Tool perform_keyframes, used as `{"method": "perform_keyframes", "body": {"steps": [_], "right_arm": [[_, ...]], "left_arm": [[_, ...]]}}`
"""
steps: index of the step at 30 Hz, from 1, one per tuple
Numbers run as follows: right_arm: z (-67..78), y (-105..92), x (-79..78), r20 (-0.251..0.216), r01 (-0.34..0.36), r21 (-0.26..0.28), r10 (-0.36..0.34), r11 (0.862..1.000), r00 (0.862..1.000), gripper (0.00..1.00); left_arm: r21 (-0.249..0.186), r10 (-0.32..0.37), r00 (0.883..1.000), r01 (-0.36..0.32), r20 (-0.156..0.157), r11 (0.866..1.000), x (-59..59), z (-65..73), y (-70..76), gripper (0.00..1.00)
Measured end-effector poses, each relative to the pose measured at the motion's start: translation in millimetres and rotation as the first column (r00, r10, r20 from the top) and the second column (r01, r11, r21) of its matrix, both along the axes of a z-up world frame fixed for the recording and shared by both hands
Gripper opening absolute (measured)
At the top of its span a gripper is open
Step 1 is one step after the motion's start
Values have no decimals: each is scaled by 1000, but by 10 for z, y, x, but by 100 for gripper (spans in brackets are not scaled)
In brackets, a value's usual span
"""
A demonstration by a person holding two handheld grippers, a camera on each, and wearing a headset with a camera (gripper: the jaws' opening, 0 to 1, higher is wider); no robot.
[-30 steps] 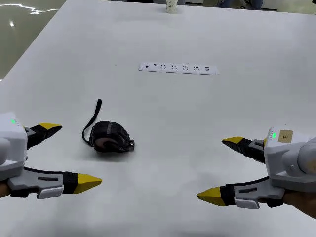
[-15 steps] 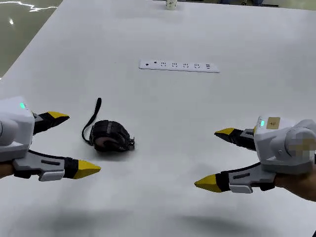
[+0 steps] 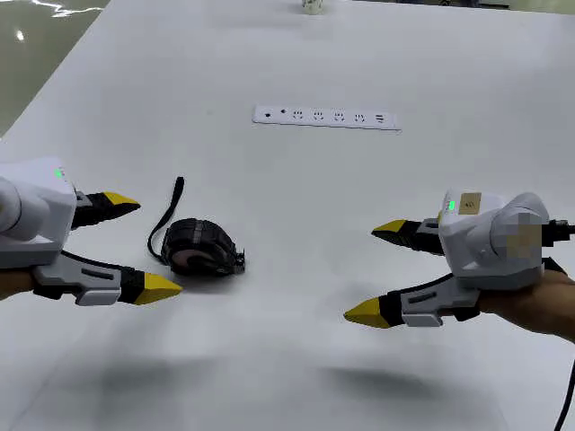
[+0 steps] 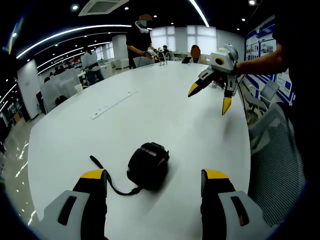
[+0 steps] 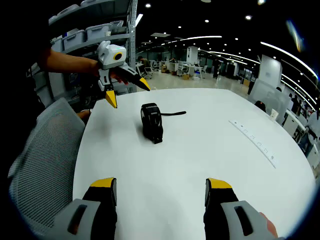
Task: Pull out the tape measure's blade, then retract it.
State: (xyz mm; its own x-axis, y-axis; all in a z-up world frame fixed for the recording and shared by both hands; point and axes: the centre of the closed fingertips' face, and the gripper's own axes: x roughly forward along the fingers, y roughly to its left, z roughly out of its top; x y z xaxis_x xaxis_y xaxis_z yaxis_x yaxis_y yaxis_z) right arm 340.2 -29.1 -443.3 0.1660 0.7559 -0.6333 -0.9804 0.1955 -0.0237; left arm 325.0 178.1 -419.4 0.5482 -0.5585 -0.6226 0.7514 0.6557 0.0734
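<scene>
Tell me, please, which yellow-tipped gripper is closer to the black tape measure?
The left gripper: the round black tape measure lies just ahead of its open jaws, whereas the right gripper hovers across a stretch of bare white table.

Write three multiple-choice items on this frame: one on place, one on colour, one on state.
1. Between the left gripper and the right gripper, where on the table is the tape measure?
A) beside the right one
B) just ahead of the left one's jaws
C) midway between the two

2. What colour are the jaw tips of both grippers?
A) yellow
B) red
C) blue

3. What state are the grippers in?
A) left shut on the tape measure
B) both shut, empty
C) both open, holding nothing

Answers:
1 B: the left gripper view shows the tape measure right ahead between its jaws, while the right gripper view shows it farther off.
2 A: the tips are yellow in all three views.
3 C: each pair of jaws stands wide apart, and the tape measure lies untouched on the table.
</scene>
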Motion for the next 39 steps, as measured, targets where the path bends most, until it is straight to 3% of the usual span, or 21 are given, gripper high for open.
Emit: {"method": "perform_keyframes", "body": {"steps": [18,39], "right_arm": [[-141,363,175,8,-100,-29,100,995,995,59],[-318,799,244,-1,-216,-71,217,974,976,42]], "left_arm": [[71,-111,993,114,-40,991,207,-137,-35,59],[166,-227,967,245,-119,955,299,-360,-60,45]]}}
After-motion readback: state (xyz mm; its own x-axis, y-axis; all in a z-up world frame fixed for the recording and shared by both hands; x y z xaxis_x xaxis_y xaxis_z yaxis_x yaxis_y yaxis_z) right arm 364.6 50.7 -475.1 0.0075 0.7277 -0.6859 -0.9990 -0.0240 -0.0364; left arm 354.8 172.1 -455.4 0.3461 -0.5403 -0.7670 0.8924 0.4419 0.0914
